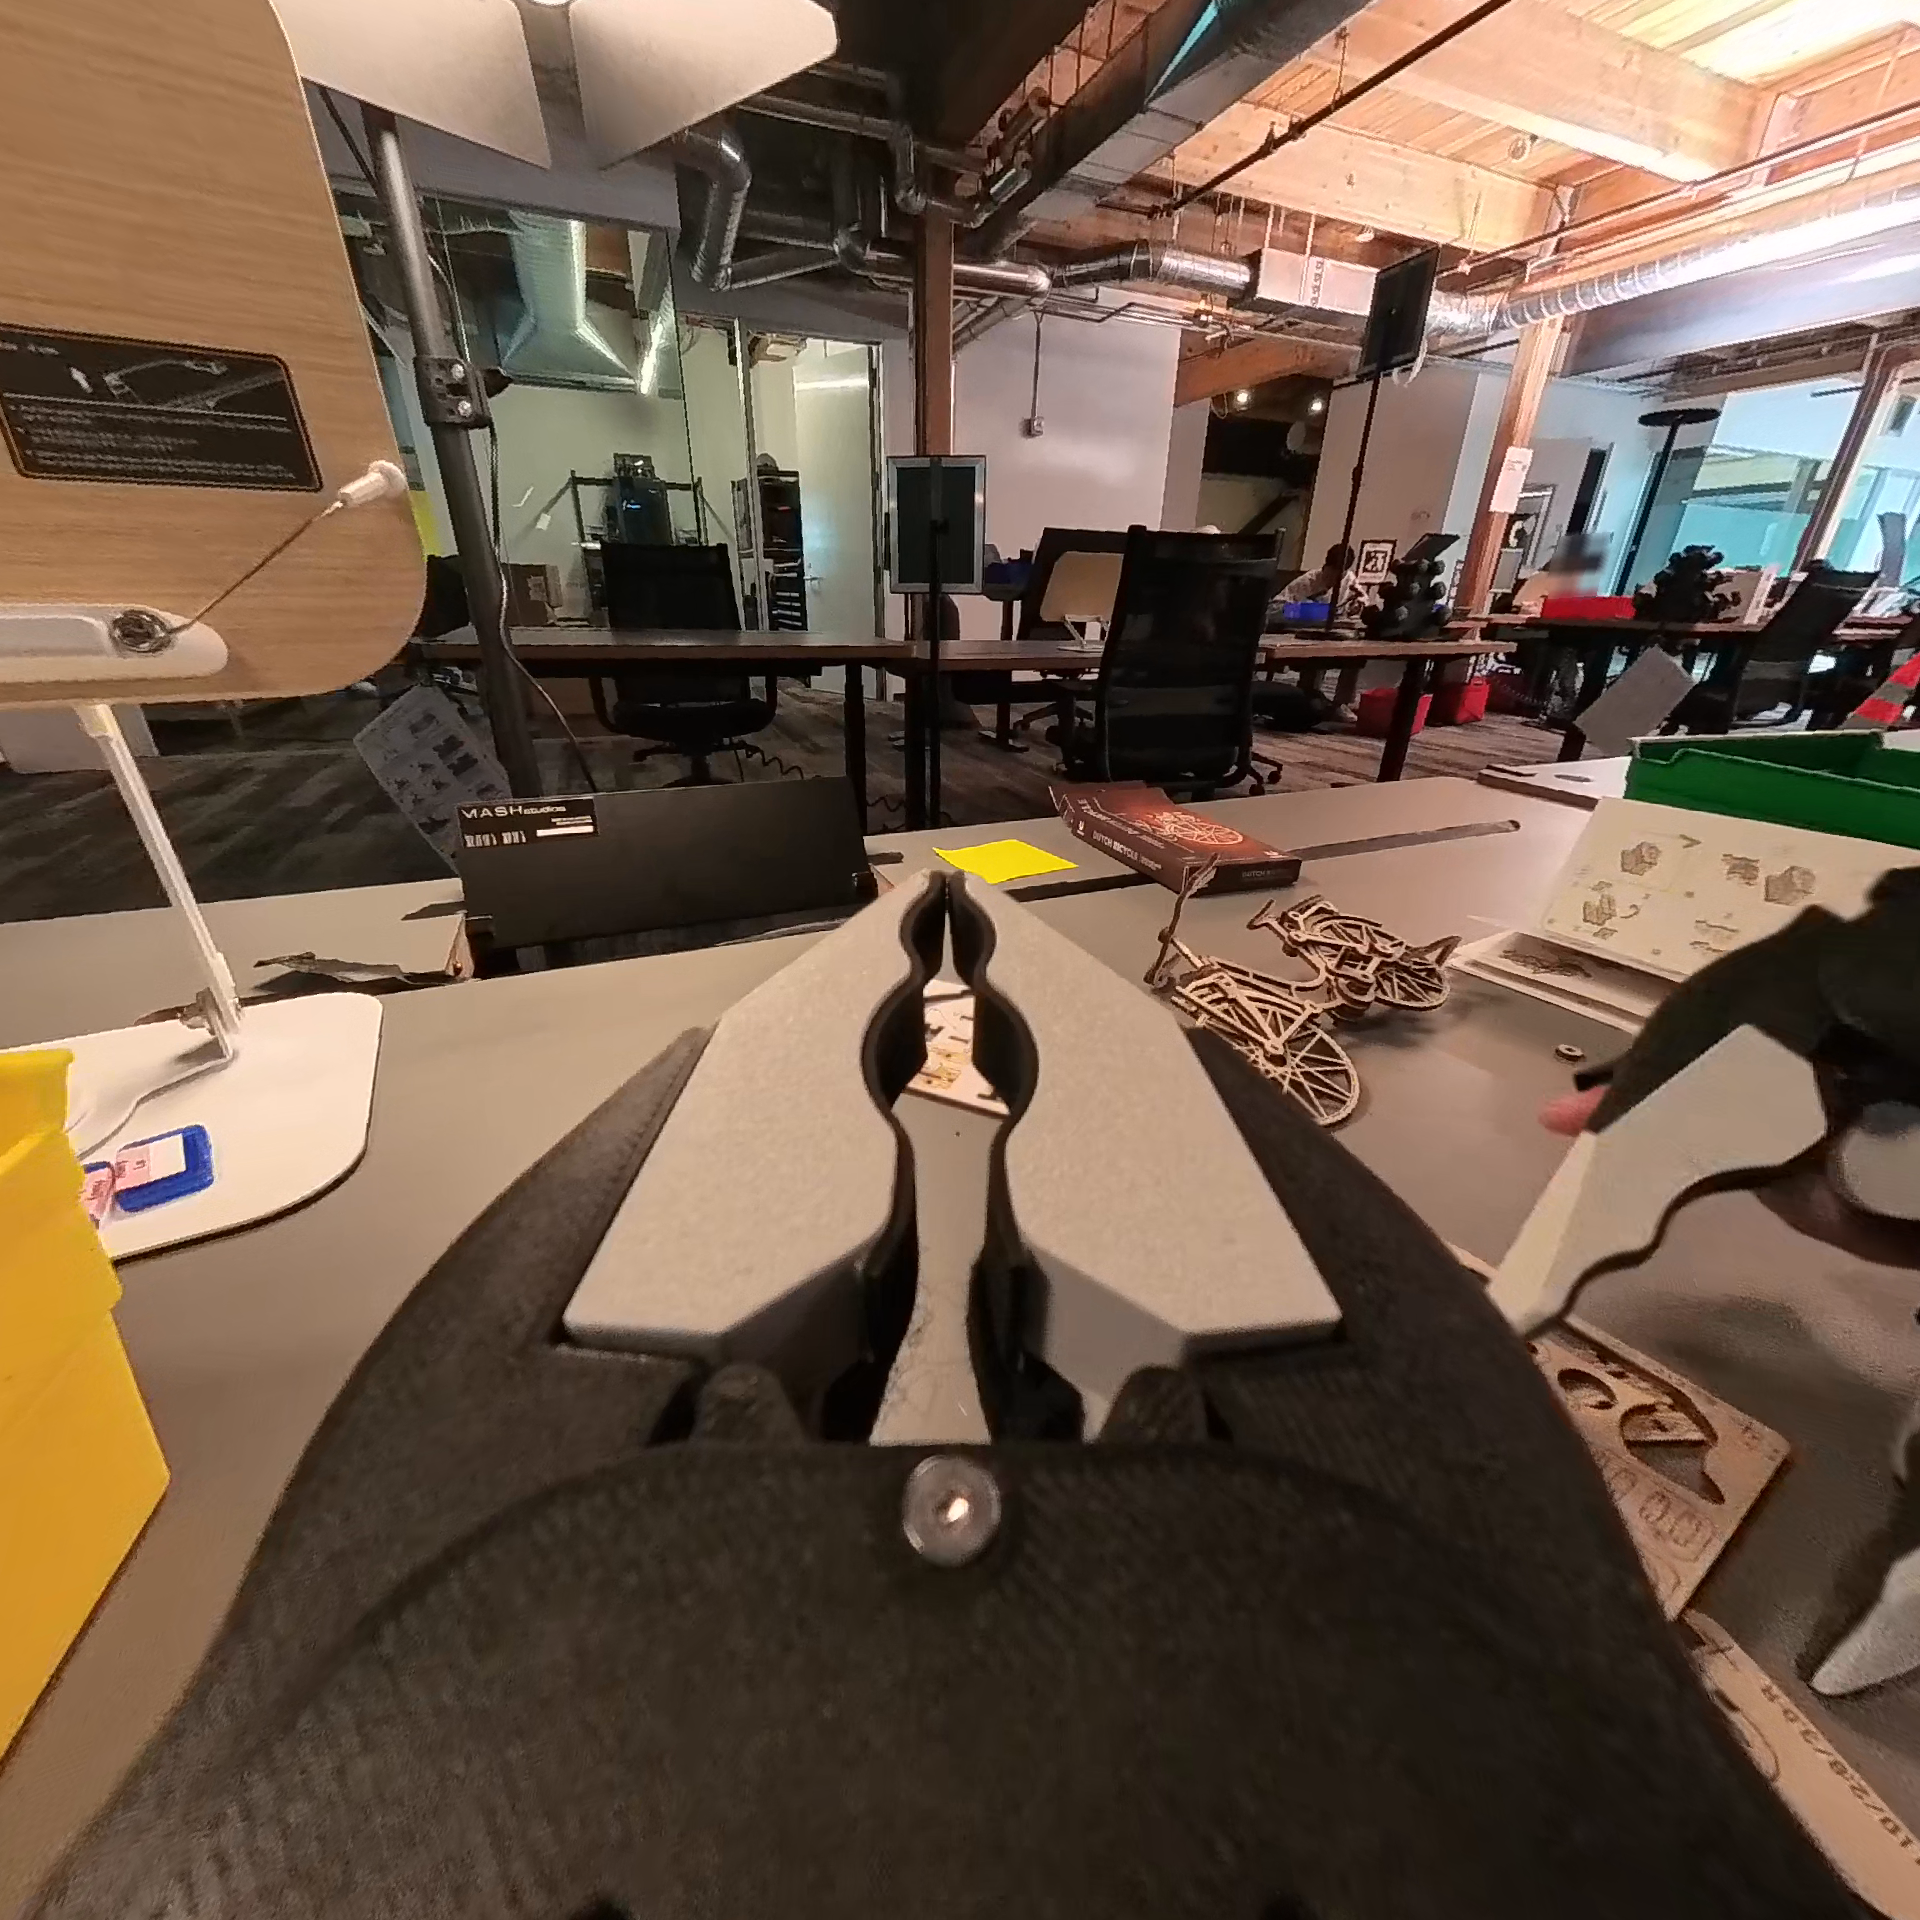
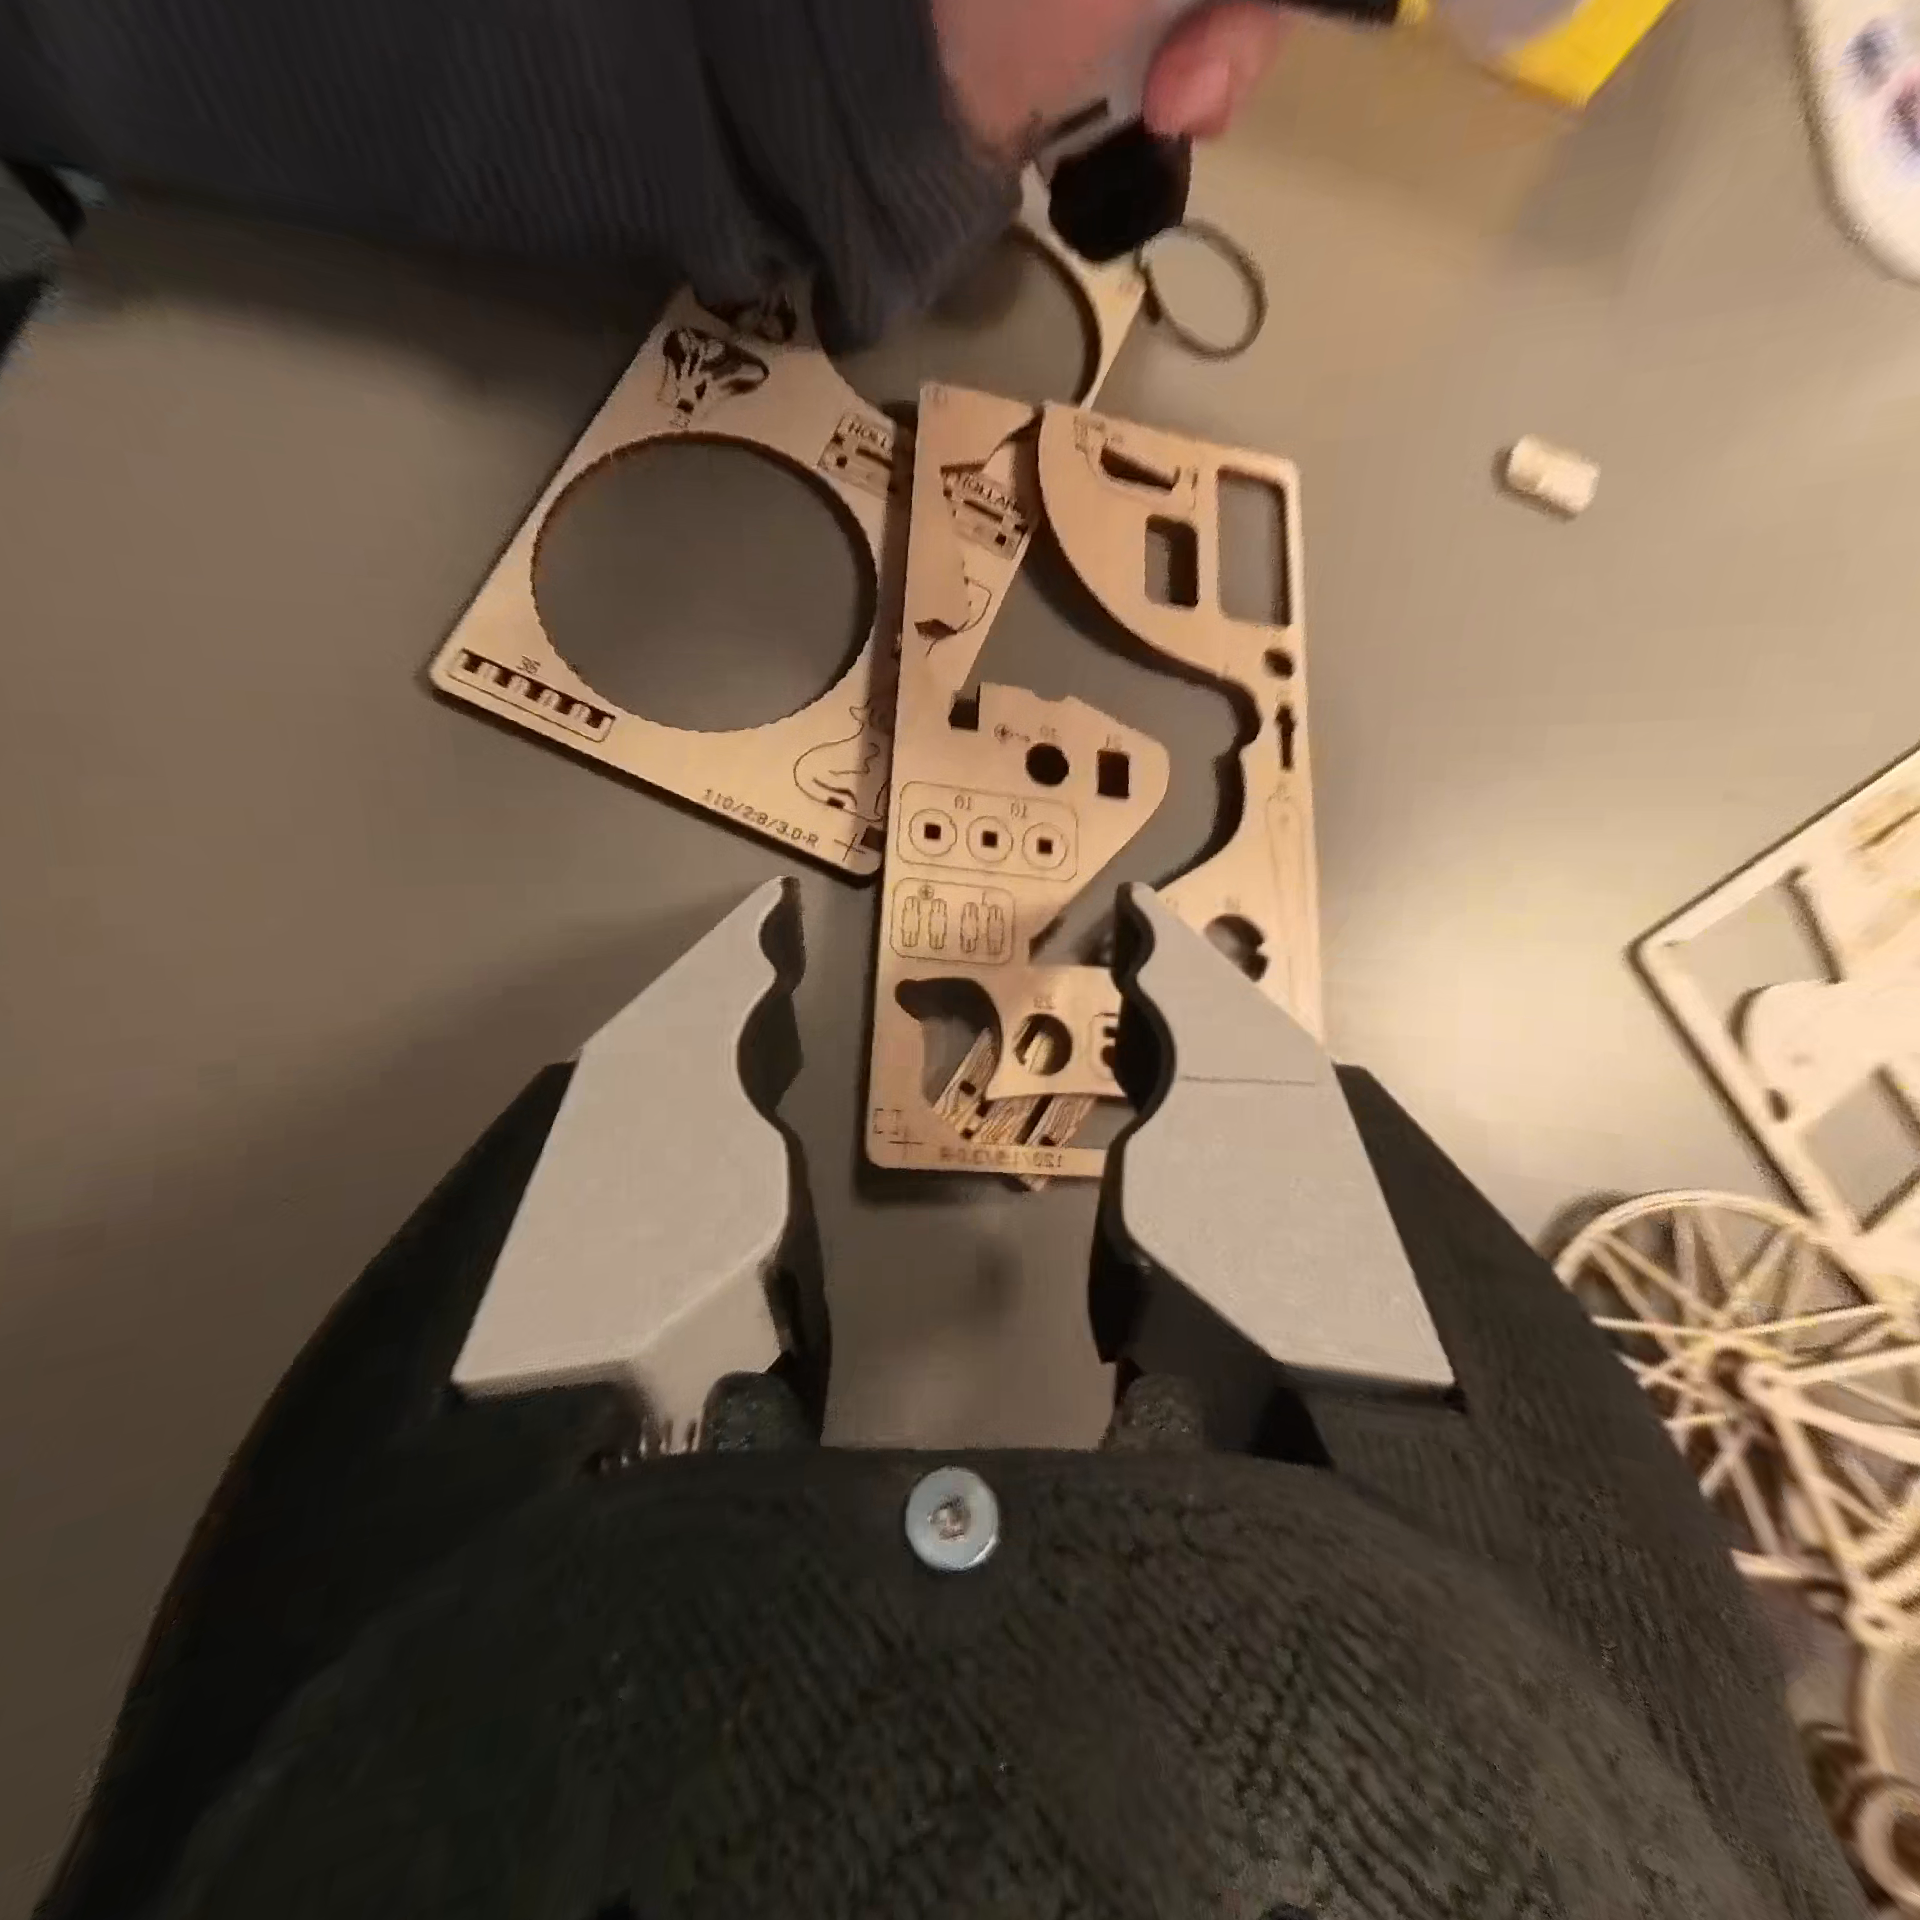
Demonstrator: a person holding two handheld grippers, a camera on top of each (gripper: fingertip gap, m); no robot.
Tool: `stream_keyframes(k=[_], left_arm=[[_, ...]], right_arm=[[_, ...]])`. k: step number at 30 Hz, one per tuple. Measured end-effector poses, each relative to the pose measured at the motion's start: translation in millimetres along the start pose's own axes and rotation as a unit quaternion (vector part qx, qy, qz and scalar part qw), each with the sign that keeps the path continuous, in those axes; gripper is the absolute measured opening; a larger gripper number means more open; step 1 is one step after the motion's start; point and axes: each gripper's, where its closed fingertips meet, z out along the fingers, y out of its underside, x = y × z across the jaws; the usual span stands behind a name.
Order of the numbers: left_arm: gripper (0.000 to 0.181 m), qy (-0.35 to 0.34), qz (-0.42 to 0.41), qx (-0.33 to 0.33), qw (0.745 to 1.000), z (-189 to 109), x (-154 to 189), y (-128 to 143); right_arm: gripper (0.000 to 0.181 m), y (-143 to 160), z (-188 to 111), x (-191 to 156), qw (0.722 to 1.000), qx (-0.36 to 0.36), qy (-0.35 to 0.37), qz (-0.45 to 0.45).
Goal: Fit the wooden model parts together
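Laser-cut wooden sheets pale, matt, dark-edged; tool fingers grainy grey plastic; table smooth matt grey.

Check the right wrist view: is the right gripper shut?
No, the right gripper is open, hanging above the wooden sheet without gripping it.

My right gripper points down at the grey table, its jaws spread wide and holding nothing. Between them, at the centre of the frame, lies a long wooden parts sheet with many cut-outs. A second sheet with a big round hole lies just left of it, their edges overlapping. A small pale cylinder sits alone at the upper right. Spoked wooden wheels show at the lower right edge. A grey sleeve crosses the top.
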Motion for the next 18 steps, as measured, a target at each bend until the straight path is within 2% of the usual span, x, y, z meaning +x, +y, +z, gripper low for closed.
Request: stream_keyframes(k=[3, 6, 11, 14, 18], left_arm=[[0.000, -0.001, -0.001, 0.005, 1.000, -1.1, -0.8, -2.2], [0.000, -0.004, -0.002, 0.011, 1.000, -2.5, -1.7, -4.4], [0.000, 0.001, -0.001, 0.020, 1.000, -3.8, 1.8, -8.5], [0.000, -0.001, 0.003, 0.021, 1.000, -4.1, 1.6, -8.7], [0.000, -0.007, -0.001, 0.028, 1.000, -6.2, -1.9, -11.5]], right_arm=[[0.051, 4.5, 1.2, -4.4, 0.997, -0.041, -0.038, 0.058], [0.036, 5.4, 1.0, -0.6, 0.995, -0.073, -0.013, 0.065], [0.012, 13.1, -6.4, 18.4, 0.987, -0.123, 0.090, -0.041], [0.005, 12.7, -10.8, 32.8, 0.967, -0.131, 0.173, -0.134], [0.001, 7.4, -18.5, 51.2, 0.931, -0.125, 0.271, -0.210]])
